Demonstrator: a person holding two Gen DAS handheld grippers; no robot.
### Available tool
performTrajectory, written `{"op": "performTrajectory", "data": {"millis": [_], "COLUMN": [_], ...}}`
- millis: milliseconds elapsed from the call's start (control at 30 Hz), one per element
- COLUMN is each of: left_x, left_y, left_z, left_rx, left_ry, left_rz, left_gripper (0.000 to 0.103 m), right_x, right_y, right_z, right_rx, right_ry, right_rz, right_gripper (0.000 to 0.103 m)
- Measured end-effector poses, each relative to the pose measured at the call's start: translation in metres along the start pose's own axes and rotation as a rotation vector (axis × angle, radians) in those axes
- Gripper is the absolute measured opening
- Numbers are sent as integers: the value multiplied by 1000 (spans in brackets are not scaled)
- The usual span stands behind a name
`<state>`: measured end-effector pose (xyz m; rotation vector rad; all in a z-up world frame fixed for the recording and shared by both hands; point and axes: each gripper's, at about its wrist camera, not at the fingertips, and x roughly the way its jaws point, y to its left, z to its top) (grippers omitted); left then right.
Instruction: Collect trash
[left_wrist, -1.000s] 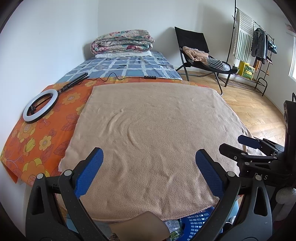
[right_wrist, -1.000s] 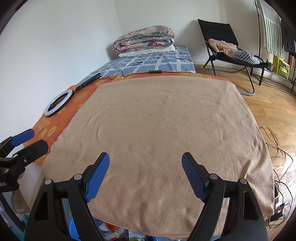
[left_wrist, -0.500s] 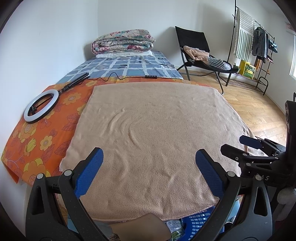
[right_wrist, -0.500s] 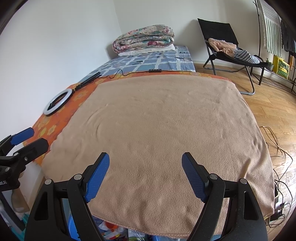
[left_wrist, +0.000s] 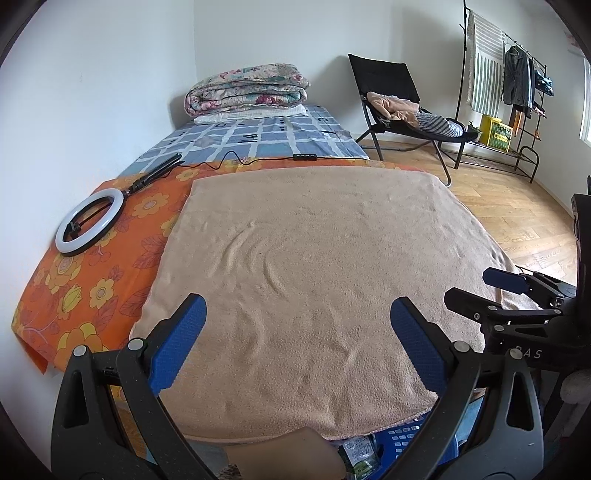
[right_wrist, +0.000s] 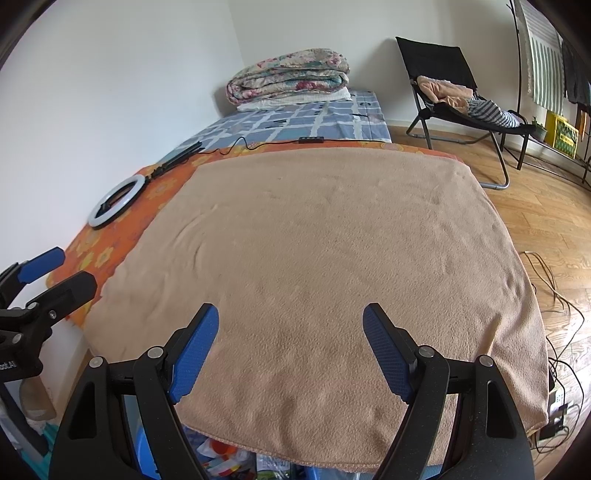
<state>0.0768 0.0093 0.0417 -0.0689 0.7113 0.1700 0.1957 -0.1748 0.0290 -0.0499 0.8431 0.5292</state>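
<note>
My left gripper (left_wrist: 298, 343) hangs open over the near edge of a tan blanket (left_wrist: 314, 258) spread on a bed, nothing between its blue pads. My right gripper (right_wrist: 290, 349) is open too, above the same blanket (right_wrist: 325, 251). Below the blanket's near edge a blue basket (left_wrist: 402, 441) holds wrappers and other trash (right_wrist: 221, 454); most of it is hidden by the blanket. The right gripper (left_wrist: 517, 291) shows at the right of the left wrist view, and the left gripper (right_wrist: 44, 277) at the left of the right wrist view. No trash lies on the blanket.
A ring light (left_wrist: 89, 221) with its cable lies on the orange flowered sheet (left_wrist: 85, 288) at the left. Folded quilts (left_wrist: 247, 88) sit at the bed's far end. A black chair with clothes (left_wrist: 402, 107), a clothes rack (left_wrist: 517, 81) and floor cables (right_wrist: 554, 291) stand right.
Both grippers have drifted very slightly back from the bed; the view is nearly the same and both stay open and empty.
</note>
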Motion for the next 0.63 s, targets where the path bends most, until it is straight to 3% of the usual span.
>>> {"op": "performTrajectory", "data": {"millis": [633], "left_x": [4], "left_y": [1], "left_z": [-1], "left_rx": [5], "left_ry": [15], "left_rz": [-11], "left_gripper": [102], "right_x": [-1], "right_y": [0], "right_z": [-4], "right_rx": [-6], "right_ry": [8], "right_rz": [-5], "right_gripper": [80]}}
